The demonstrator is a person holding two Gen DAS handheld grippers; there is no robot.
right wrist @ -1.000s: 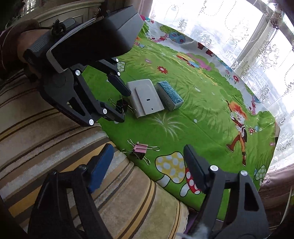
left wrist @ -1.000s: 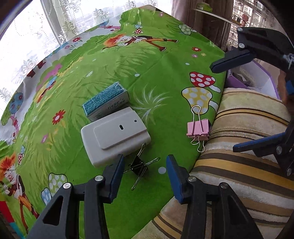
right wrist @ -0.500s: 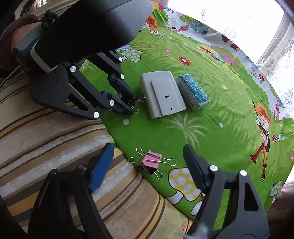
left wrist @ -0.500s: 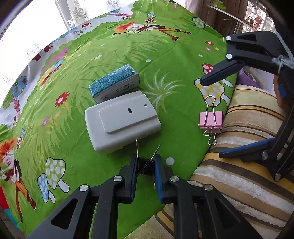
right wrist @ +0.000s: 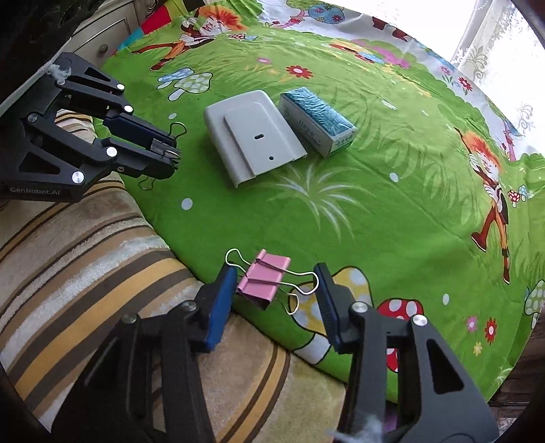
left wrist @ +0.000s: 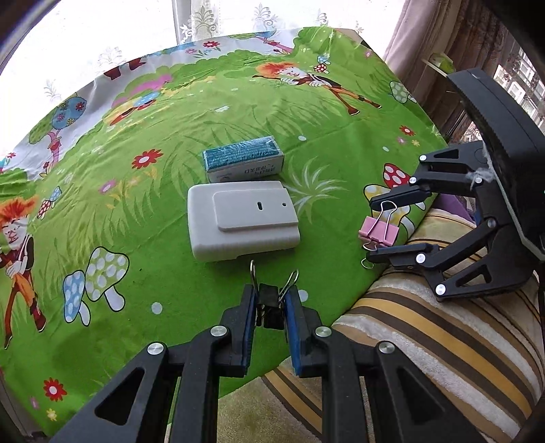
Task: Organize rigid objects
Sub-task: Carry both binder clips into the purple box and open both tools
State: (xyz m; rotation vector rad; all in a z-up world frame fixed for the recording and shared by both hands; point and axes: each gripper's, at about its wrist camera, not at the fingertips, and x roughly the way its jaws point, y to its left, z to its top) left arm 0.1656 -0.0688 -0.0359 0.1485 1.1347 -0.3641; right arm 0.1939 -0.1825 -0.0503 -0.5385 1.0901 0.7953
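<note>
My left gripper (left wrist: 269, 300) is shut on a black binder clip (left wrist: 270, 308) near the edge of the green cartoon tablecloth (left wrist: 170, 102); it also shows in the right wrist view (right wrist: 170, 150). My right gripper (right wrist: 275, 283) is open, its fingers on either side of a pink binder clip (right wrist: 264, 277) lying at the cloth's edge; it also shows in the left wrist view (left wrist: 379, 231). A grey plastic box (left wrist: 242, 218) and a teal staple box (left wrist: 243, 162) lie side by side mid-cloth.
A striped beige and brown cushion (left wrist: 442, 323) borders the cloth on my side. Lace curtains and a bright window (left wrist: 136, 27) stand beyond the table. A dark shelf (left wrist: 442, 68) is at the far right.
My left gripper closed on the black binder clip and lifted it slightly. My right gripper moved in so its open fingers straddle the pink binder clip.
</note>
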